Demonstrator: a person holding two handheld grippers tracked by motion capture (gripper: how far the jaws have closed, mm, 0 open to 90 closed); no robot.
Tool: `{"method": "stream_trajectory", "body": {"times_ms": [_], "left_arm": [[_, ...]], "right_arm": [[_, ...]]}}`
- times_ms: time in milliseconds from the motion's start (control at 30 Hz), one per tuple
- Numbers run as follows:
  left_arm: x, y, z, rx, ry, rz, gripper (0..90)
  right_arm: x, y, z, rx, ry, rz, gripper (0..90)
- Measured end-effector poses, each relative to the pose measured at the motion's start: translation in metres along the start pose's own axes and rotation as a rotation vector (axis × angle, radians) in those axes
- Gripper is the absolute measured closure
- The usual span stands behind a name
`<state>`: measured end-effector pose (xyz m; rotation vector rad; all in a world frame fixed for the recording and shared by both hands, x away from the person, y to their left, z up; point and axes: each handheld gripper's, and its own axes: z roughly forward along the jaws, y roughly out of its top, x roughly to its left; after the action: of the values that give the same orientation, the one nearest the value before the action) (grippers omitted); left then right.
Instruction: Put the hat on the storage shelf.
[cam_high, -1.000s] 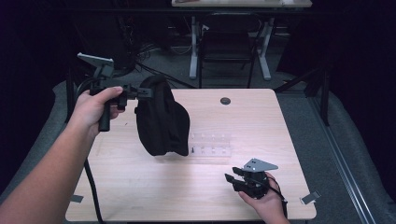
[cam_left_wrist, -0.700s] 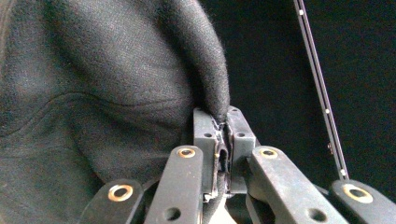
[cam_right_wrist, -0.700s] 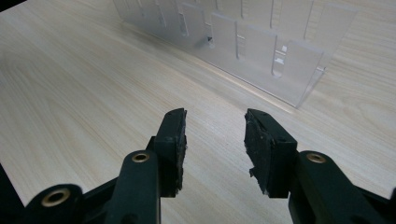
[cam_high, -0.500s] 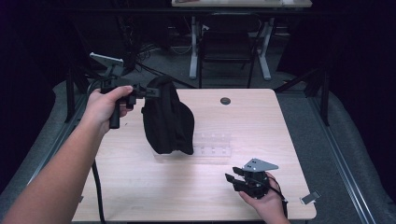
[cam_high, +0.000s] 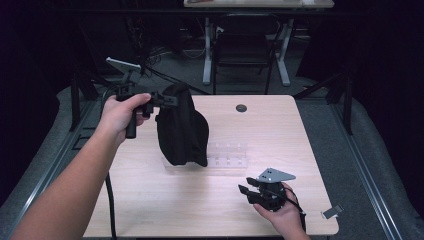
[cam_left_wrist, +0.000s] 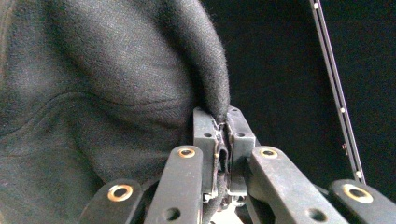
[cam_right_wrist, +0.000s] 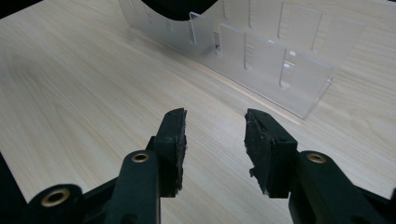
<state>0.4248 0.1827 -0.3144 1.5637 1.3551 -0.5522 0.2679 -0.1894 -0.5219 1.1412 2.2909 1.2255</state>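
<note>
Soft black fabric, perhaps a cap (cam_high: 181, 125), above ribbed clear-plastic organiser (cam_high: 227, 155)

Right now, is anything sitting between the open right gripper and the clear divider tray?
Nothing visible does. The right gripper points across bare wooden table at the clear divider tray. The black fabric item, pinched by the left gripper, hangs over the tray's far end, not in that path.

Cloth bag (cam_high: 181, 127) hangs over table (cam_high: 150, 200) left-centre; clear divider tray (cam_high: 227, 155) just right, partly behind it.
</note>
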Motion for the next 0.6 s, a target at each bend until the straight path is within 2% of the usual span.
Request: {"method": "stream_trajectory", "body": {"times_ms": [100,400,433,600], "left_arm": [[-0.002,0.0,0.004,0.0,0.0,0.004,85.8],[-0.008,0.0,0.017,0.005,-0.007,0.022,85.6],[-0.009,0.0,0.018,0.006,-0.007,0.023,85.6],[-0.009,0.0,0.021,-0.001,-0.012,0.021,85.4]], "right_arm": [[0.002,0.006,0.0,-0.016,0.02,0.008,58.0],[0.009,0.03,0.0,-0.017,0.026,-0.059,58.8],[0.01,0.031,0.001,-0.025,0.034,-0.051,59.0],[0.015,0.041,0.009,-0.01,0.042,-0.08,62.4]]}}
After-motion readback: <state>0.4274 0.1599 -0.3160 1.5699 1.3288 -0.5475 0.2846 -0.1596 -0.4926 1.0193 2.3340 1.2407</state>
